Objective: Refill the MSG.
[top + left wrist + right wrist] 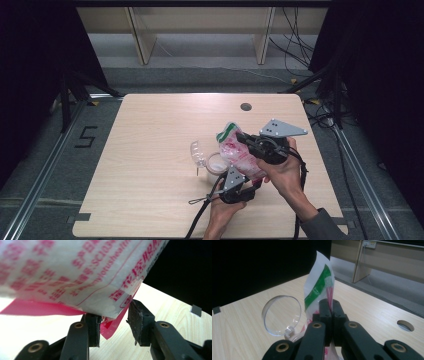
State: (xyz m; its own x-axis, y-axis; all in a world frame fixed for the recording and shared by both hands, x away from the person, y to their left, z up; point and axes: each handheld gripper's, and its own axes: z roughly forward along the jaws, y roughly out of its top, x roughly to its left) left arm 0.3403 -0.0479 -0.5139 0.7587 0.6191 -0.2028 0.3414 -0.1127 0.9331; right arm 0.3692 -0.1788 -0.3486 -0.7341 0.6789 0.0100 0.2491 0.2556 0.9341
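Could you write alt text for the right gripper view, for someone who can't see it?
The right gripper is shut on the top of a white plastic bag with a green stripe and red print, holding it upright above a light wooden table. A clear round lid stands on edge just left of the bag.

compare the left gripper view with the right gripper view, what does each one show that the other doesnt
Left gripper view alone: the bag's printed side close up, covered in red writing, with a pink edge hanging between the left tool's parted jaws, which do not clamp it. Right gripper view alone: the bag's green-striped top, the right tool shut on the bag, a clear round lid standing on edge, a round hole in the tabletop, and a shelf beyond. Both share: the same white bag and the light wooden table.
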